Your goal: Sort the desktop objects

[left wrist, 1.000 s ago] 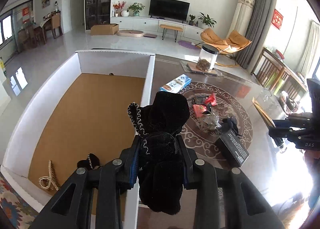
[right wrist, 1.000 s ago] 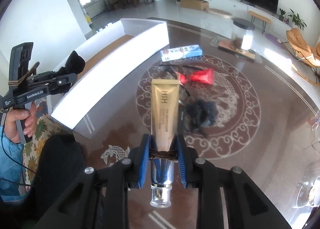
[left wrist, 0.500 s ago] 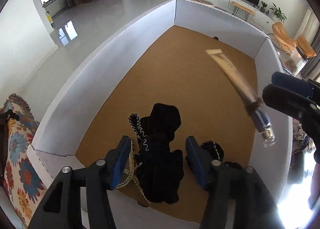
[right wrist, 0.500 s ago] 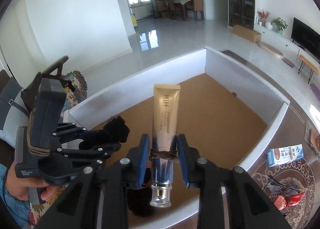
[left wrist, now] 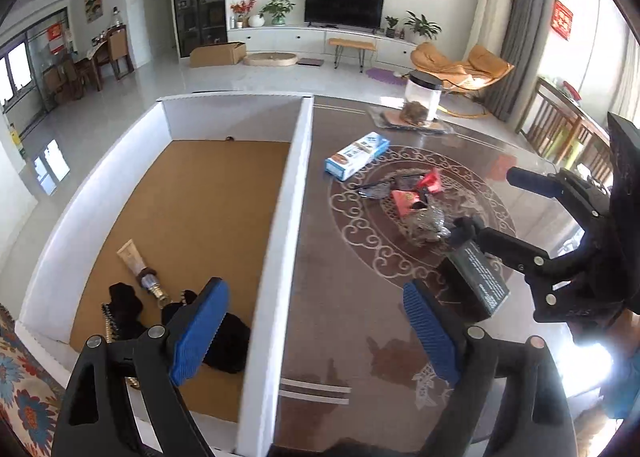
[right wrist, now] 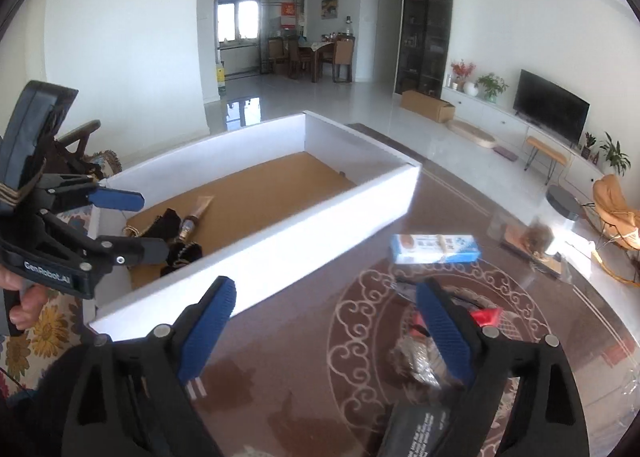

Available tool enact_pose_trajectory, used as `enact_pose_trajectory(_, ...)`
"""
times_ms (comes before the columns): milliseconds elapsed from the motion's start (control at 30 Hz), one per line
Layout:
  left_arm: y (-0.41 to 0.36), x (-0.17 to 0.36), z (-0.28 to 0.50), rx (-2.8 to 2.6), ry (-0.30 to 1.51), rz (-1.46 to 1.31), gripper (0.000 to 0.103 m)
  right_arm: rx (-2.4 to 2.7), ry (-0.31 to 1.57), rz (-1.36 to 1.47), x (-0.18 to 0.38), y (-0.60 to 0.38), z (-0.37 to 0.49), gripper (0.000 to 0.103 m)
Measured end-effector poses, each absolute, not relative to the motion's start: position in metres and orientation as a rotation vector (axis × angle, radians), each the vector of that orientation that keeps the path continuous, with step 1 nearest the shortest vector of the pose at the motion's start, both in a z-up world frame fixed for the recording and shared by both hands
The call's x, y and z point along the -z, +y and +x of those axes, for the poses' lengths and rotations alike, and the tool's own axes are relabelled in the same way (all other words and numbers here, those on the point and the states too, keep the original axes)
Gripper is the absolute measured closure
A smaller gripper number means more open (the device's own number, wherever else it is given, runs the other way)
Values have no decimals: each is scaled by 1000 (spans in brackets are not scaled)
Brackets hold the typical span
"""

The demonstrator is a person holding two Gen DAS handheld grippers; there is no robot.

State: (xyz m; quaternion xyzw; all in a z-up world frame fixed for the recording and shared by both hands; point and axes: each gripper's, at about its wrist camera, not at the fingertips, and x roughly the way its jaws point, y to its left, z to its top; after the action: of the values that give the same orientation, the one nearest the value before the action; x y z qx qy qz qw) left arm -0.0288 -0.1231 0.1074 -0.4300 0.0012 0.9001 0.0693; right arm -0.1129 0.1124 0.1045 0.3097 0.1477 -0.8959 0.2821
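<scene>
Bright daylight fills both views. In the left wrist view, sun from the windows (left wrist: 628, 69) at two o'clock burns out a white glare patch on the glossy table (left wrist: 360, 249) near four o'clock. The white box wall (left wrist: 276, 241) smears slightly toward six o'clock. In the right wrist view the far window (right wrist: 236, 19) at eleven o'clock mirrors on the polished floor (right wrist: 360, 105), and glare washes the table at three o'clock. Fisheye bending curves walls; black vignette rims every corner. Near gripper fingers look soft.

Gold tube (left wrist: 132, 257) flat in box (left wrist: 276, 225)
</scene>
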Motion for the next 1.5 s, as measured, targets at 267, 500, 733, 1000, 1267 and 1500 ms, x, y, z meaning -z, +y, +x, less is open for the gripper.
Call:
enact_pose_trajectory(267, 11, -14, -35, -2504, 260, -1431, 2, 2674, 328, 1143, -15, 284, -59, 10)
enact_pose_trajectory(500, 6, 42, -58, -2545, 155, -1505, 1, 2614, 303, 1272, 23, 302, -51, 10)
enact_pose_trajectory(733, 1, 46, -66, -2624, 136, -1415, 0, 2620, 225, 1299, 29, 288, -62, 9)
enact_pose_trajectory(1000, 1, 46, -68, -2627, 130, -1387, 0, 2633, 152, 1360, 31, 296, -68, 0)
enact_pose_trajectory(1267, 1, 46, -68, -2630, 129, -1387, 0, 2635, 157, 1361, 31, 295, -69, 0)
enact_pose_trajectory(1500, 0, 46, -67, -2643, 122, -1393, 0, 2635, 156, 1361, 31, 296, -69, 0)
